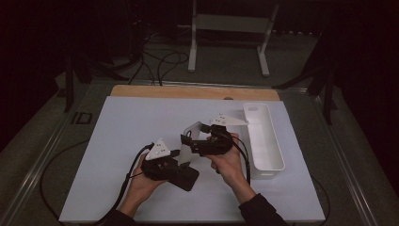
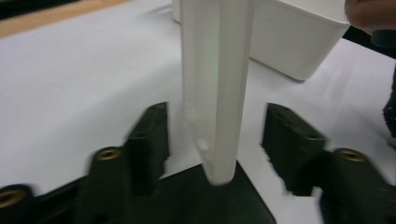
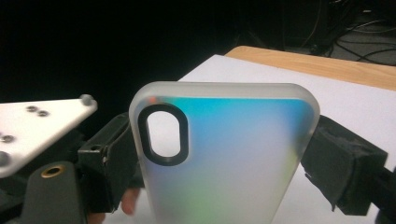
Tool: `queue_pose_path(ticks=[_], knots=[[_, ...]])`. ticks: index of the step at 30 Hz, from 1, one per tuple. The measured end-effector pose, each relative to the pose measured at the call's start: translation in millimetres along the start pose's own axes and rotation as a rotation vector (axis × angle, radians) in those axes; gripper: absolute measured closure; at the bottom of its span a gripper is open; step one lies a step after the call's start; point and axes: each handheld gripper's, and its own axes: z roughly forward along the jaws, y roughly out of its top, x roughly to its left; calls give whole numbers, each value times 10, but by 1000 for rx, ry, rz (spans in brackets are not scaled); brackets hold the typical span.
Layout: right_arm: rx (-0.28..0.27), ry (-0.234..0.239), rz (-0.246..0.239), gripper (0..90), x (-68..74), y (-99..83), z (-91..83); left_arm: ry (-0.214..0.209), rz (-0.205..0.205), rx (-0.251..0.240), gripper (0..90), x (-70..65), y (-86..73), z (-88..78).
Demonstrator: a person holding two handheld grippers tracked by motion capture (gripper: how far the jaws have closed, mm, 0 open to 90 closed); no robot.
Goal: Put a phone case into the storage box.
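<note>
Right gripper view: the right tongs (image 3: 219, 158) clamp a frosted phone case (image 3: 224, 158) by its long edges, upright above the table (image 3: 355, 107), just beside the white bin (image 1: 263, 141). The left tongs (image 2: 217, 140) stand open, their jaws clear of the case's lower end between them.

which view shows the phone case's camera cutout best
The right gripper view: the phone case faces the lens, its black-rimmed oval cutout plain at top left. The left gripper view shows the case edge-on. In the high view it is a small pale shape between the grippers.
</note>
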Motion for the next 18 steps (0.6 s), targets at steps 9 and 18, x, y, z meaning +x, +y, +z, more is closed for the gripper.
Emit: queue_pose_path(ticks=[9,18], knots=[[-1,-7,-4,171,-31,10,-40,114,-39,-81,93,147,-102,-332],[-1,-18,-6,171,-75,20,-76,227,-63,-152,0,328,-388,-689]])
